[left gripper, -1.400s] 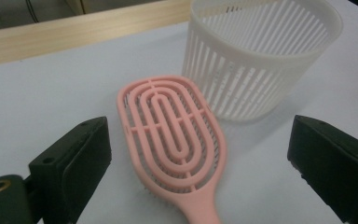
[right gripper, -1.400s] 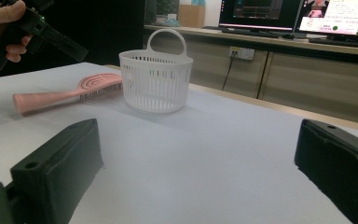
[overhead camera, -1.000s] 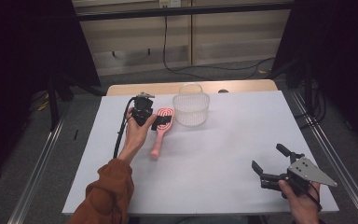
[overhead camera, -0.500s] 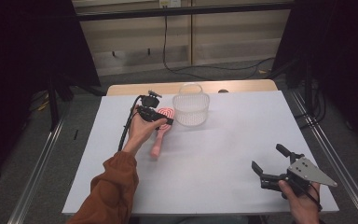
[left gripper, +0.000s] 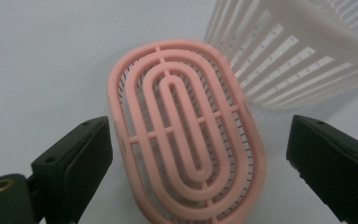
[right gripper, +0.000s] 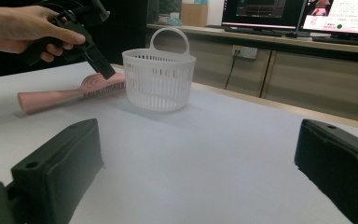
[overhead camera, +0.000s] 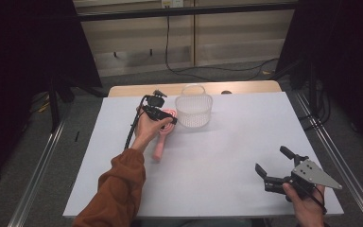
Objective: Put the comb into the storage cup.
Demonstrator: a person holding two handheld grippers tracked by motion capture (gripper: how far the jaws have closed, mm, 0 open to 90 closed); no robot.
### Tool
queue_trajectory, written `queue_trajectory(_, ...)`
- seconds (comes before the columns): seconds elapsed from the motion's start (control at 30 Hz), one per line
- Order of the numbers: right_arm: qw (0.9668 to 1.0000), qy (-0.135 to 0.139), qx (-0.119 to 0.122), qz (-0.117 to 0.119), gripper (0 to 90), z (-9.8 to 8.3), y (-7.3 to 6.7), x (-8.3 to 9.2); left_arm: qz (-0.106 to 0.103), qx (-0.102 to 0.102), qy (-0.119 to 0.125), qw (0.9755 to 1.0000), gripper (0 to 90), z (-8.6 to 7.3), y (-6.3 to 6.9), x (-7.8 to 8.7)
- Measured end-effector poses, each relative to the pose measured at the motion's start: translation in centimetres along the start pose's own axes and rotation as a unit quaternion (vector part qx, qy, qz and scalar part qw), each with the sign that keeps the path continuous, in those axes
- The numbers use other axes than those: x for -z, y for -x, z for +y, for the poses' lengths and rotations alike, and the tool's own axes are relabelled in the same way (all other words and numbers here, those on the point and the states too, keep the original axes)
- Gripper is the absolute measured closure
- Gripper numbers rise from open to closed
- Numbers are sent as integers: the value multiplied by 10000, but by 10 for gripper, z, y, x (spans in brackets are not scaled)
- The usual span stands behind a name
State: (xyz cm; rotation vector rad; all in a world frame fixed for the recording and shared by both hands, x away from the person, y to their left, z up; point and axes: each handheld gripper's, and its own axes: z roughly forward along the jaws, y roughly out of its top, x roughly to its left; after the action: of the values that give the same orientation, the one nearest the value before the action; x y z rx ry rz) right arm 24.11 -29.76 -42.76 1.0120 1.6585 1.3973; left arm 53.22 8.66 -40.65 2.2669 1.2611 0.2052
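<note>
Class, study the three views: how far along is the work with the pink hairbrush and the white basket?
Done: the left gripper is over the head of the pink hairbrush, jaws open on either side. In hand: closing on it; no grip yet, and the brush lies flat on the table. Left: probably the lift into the white basket, which looks empty. The right gripper waits open, apart.

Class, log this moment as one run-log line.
left claw: open, astride brush head | right claw: open, idle | basket: upright beside brush
</note>
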Motion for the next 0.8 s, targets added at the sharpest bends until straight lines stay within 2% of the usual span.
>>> queue_trajectory(0.07,10000,-3,-8,1,0,0,0,0,28,130,17,9999,72,1,-1,-2)
queue_trajectory(0.1,10000,-1,-9,12,0,0,0,0,53,178,-79,9998,91,3,-2,-3)
queue_trajectory(0.17,10000,-8,-8,18,0,0,0,0,80,215,-103,9997,101,3,-1,-4)
queue_trajectory(0.27,10000,-2,-8,15,0,0,0,0,72,175,-111,9998,101,6,1,-6)
queue_trajectory(0.3,10000,-4,-12,19,0,0,0,0,147,48,-202,9997,94,8,2,-8)
queue_trajectory(0.43,10000,-3,-9,22,0,0,0,0,202,113,-194,9995,83,8,3,-11)
queue_trajectory(0.47,10000,-4,-10,19,0,0,0,0,213,35,-230,9995,77,8,2,-14)
queue_trajectory(0.5,10000,-6,-7,17,0,0,0,0,206,157,-237,9994,69,8,2,-16)
queue_trajectory(0.67,10000,-28,-6,38,0,-1,1,0,275,218,-366,9987,85,6,2,-22)
queue_trajectory(0.73,10000,-20,-7,37,0,-1,0,0,245,186,-452,9985,98,6,2,-24)
queue_trajectory(0.8,10000,-20,-10,31,0,-1,1,0,274,292,-438,9982,99,6,1,-25)
